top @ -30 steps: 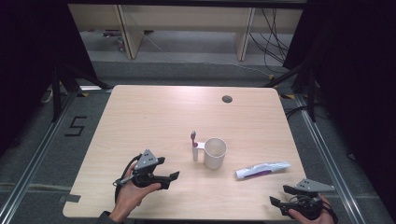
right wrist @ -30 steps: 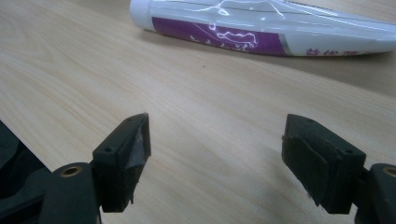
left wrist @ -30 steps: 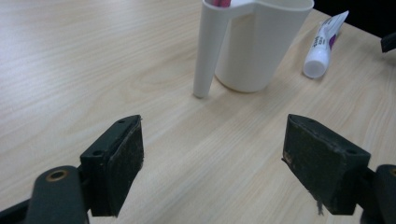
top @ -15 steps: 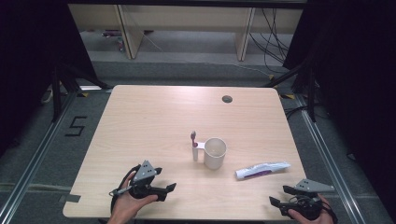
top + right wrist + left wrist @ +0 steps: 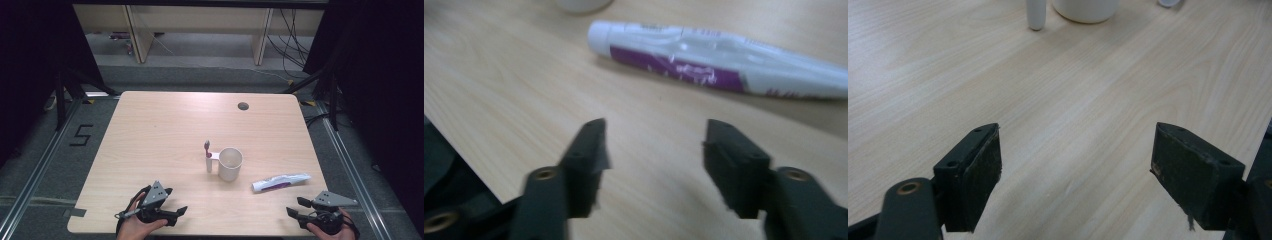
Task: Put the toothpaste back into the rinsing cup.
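Note:
A white cup (image 5: 230, 164) stands mid-table, and a white toothbrush (image 5: 208, 159) with a red head stands upright just left of it. A white and purple toothpaste tube (image 5: 281, 182) lies flat to the cup's right. My left gripper (image 5: 175, 214) is open near the front edge, left of centre, with nothing between its fingers. It points toward the cup (image 5: 1085, 10) and the toothbrush (image 5: 1036, 12). My right gripper (image 5: 295, 210) is open at the front right corner. In the right gripper view the tube (image 5: 719, 62) lies just ahead of the gripper (image 5: 654, 150), apart from it.
The wooden table (image 5: 160, 130) has a dark round cable hole (image 5: 243, 106) at the back right. A floor mark "5" (image 5: 81, 135) is left of the table. Pale shelving legs (image 5: 135, 35) stand beyond the far edge.
My left gripper has drawn back toward the table's front edge and a little right. The right gripper has hardly moved. Cup, toothbrush and tube stay where they were.

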A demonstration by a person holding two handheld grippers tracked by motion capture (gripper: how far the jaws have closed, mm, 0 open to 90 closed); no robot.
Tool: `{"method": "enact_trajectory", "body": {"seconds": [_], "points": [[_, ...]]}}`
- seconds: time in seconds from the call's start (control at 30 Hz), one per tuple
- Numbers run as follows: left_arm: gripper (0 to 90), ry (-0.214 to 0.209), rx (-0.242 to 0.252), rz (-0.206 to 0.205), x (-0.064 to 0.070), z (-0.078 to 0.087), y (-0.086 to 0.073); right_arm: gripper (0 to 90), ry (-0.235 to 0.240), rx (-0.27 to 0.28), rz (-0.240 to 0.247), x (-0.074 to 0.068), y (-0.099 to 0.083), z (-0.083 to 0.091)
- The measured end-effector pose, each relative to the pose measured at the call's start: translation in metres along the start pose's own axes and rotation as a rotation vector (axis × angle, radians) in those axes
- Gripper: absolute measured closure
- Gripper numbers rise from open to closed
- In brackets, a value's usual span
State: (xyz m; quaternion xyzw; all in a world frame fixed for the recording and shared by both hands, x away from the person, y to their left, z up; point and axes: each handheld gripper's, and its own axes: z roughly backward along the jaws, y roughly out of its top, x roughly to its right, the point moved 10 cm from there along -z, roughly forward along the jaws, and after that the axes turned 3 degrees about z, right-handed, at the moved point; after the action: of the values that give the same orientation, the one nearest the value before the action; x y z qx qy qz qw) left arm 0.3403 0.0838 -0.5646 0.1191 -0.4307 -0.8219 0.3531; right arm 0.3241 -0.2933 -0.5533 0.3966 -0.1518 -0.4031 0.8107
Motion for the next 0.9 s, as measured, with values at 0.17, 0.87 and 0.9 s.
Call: {"method": "enact_trajectory", "body": {"seconds": [0.17, 0.87, 0.9], "points": [[19.8, -0.001, -0.009, -0.005, 0.003, -0.001, -0.001, 68.1, -0.005, 0.069, -0.017, -0.003, 0.017, 0.003], [19.9, 0.005, -0.011, -0.022, 0.001, -0.004, -0.002, 90.0, 0.025, -0.004, 0.131, -0.024, 0.071, -0.071], [19.9, 0.004, -0.013, -0.025, 0.001, -0.005, -0.002, 90.0, 0.03, -0.011, 0.138, -0.025, 0.073, -0.074]]}}
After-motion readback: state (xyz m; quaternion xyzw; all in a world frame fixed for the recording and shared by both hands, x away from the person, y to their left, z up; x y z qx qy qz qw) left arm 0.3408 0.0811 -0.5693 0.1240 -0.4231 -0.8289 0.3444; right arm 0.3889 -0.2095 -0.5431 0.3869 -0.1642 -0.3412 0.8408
